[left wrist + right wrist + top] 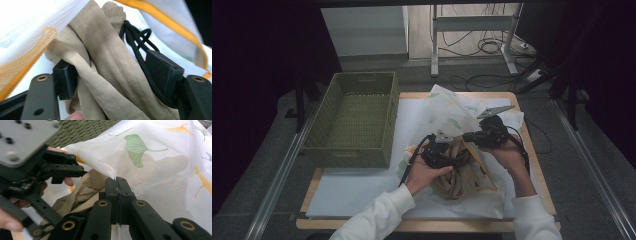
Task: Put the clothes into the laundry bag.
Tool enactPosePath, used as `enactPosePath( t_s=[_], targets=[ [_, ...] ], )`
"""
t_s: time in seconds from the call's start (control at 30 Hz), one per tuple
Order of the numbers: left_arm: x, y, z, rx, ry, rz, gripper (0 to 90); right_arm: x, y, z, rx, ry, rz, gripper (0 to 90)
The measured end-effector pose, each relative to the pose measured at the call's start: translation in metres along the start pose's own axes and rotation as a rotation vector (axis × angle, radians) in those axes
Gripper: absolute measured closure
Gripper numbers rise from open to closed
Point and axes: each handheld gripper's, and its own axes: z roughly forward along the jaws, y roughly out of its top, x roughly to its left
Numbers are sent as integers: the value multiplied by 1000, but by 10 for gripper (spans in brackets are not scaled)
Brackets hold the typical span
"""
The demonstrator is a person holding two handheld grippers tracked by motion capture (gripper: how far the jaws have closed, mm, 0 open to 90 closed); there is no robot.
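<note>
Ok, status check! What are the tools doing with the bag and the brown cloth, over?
Right tool shut on mesh bag. Left tool open, beige cloth between jaws. Black cord tangled alongside.

High view dim and underexposed; corners fall to near black, the white mat [362,185] greyish. Left gripper view close and soft, mesh bag [27,27] blown out white at top left. Right gripper view brighter, evenly lit; grey plate [22,140] blurred.
</note>
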Motion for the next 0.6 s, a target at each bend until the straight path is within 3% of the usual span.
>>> enactPosePath(
  t_s=[0.2,0.4,0.6],
  targets=[
    [-4,-4,-8,12,-7,-2,284,0,0,0,0,-1,-1,888],
    [-3,-6,-16,-6,-21,-7,273,-1,0,0,2,0,1,888],
    [0,-7,-14,-34,-23,-31,190,-1,0,1,3,-1,3,888]
  ],
)
